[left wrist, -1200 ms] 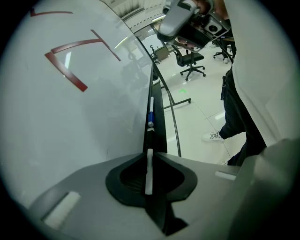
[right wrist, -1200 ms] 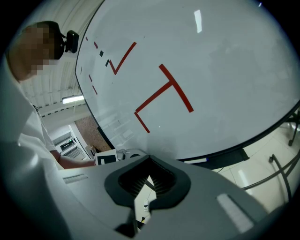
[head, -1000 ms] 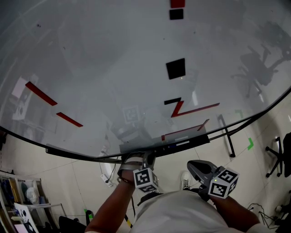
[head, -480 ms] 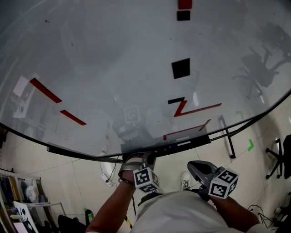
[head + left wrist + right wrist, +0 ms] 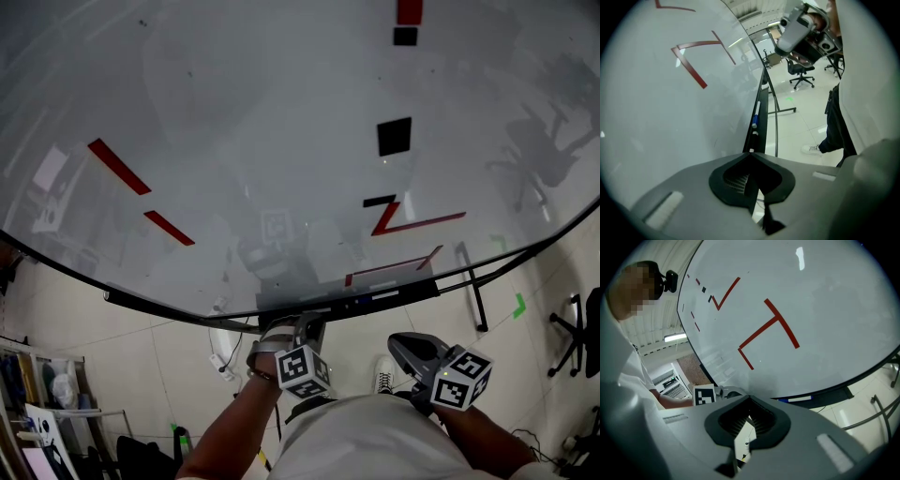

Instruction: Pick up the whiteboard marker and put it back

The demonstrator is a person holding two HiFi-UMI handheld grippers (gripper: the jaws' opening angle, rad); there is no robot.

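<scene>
Lying along the whiteboard tray: a marker.

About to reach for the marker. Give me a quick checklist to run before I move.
1. Whiteboard marker found, lying on the tray: ok.
2. Left hand-held gripper empty: ok.
3. Left jaws open for a grasp: not ok, they are together.
4. Right hand-held gripper empty, jaws together, away from the tray: ok.
5. Nothing between the left hand-held gripper and the marker: ok, in the left gripper view.
6. Blue cap fully seated: cannot tell.
</scene>
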